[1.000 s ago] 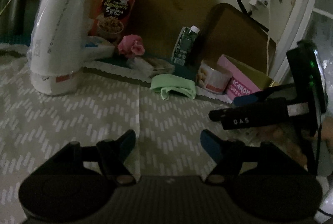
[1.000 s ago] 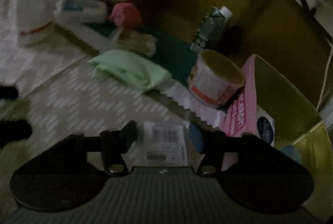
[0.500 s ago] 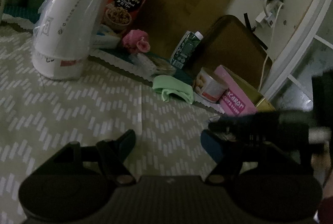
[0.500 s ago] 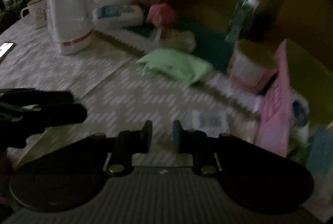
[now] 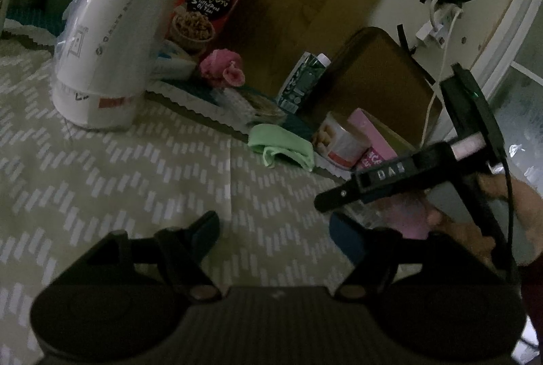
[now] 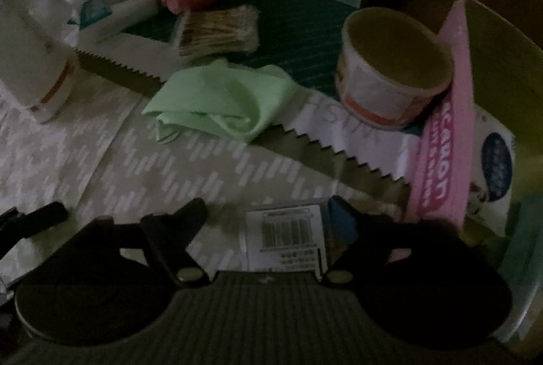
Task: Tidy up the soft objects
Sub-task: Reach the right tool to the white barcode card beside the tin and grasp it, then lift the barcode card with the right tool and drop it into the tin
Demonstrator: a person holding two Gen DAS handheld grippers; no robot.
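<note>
Low in the left wrist view, the left gripper (image 5: 273, 226) is matte black: a wide ribbed centre panel flanked by two rounded lobes, and two angled fingers with dark blue pads (image 5: 342, 231). A small brass-coloured screw sits at the base of each finger. At the right of the frame the right gripper (image 5: 334, 197) appears side-on, a black bar with white letters "DAS", a white strip, a tiny green light and a thin black cable. Bare skin of the right hand (image 5: 475, 229) shows behind it. The right wrist view shows the same black ribbed body, screws and blue pad (image 6: 342, 219).
</note>
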